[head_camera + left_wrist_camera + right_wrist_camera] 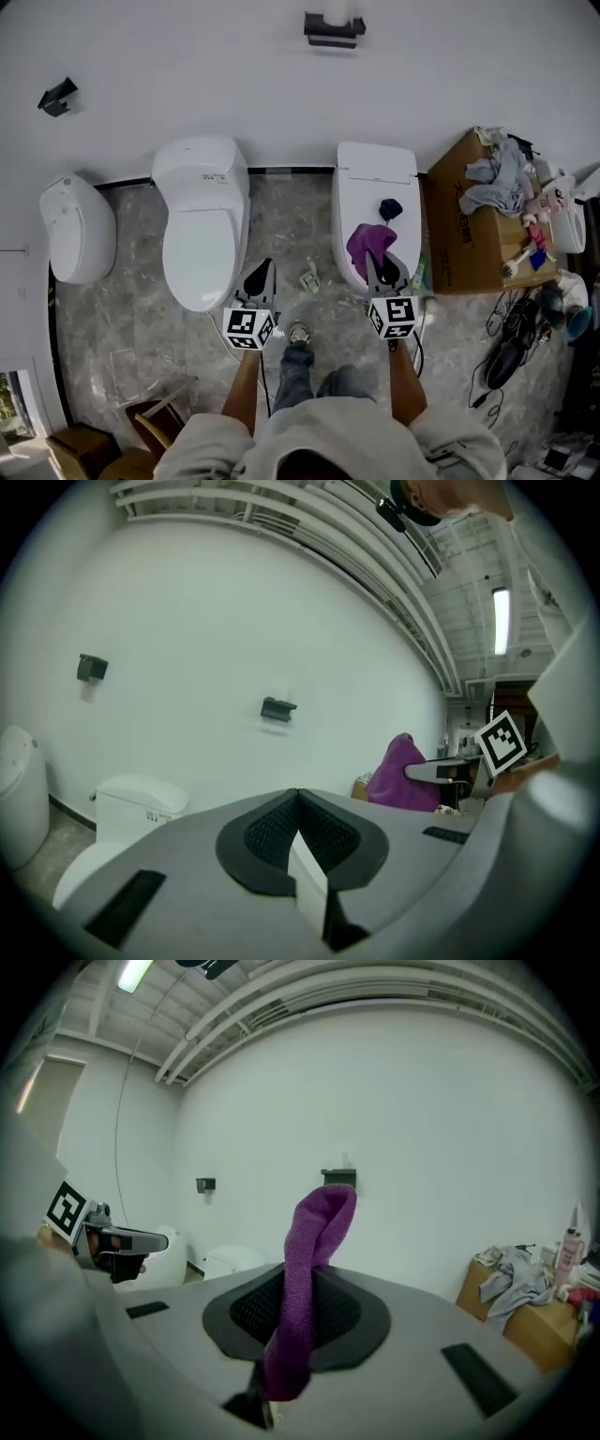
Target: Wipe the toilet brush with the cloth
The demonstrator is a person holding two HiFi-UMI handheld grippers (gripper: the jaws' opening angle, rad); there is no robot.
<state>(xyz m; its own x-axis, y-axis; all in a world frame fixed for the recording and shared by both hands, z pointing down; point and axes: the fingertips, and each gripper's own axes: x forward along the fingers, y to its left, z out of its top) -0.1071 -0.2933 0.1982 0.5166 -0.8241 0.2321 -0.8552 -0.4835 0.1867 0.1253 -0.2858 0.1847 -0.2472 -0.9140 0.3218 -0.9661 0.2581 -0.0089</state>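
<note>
My right gripper (384, 270) (302, 1302) is shut on a purple cloth (366, 242) (317, 1241), which stands up out of the jaws in a folded loop. It hangs over the right-hand toilet (375, 173). My left gripper (262, 274) (298, 795) is shut, level with the right one, over the front edge of the middle toilet (202, 216). I see nothing gripped in it. The left gripper view shows the purple cloth (403, 775) off to the right. A small pale object (309, 277) lies on the floor between the toilets. I cannot make out a toilet brush.
A third toilet (77, 230) stands at the far left. A cardboard box (469, 234) with clothes and bottles sits at the right, next to cables on the floor. A dark blue item (390, 208) rests on the right toilet's lid. A wooden stool (155, 422) stands at lower left.
</note>
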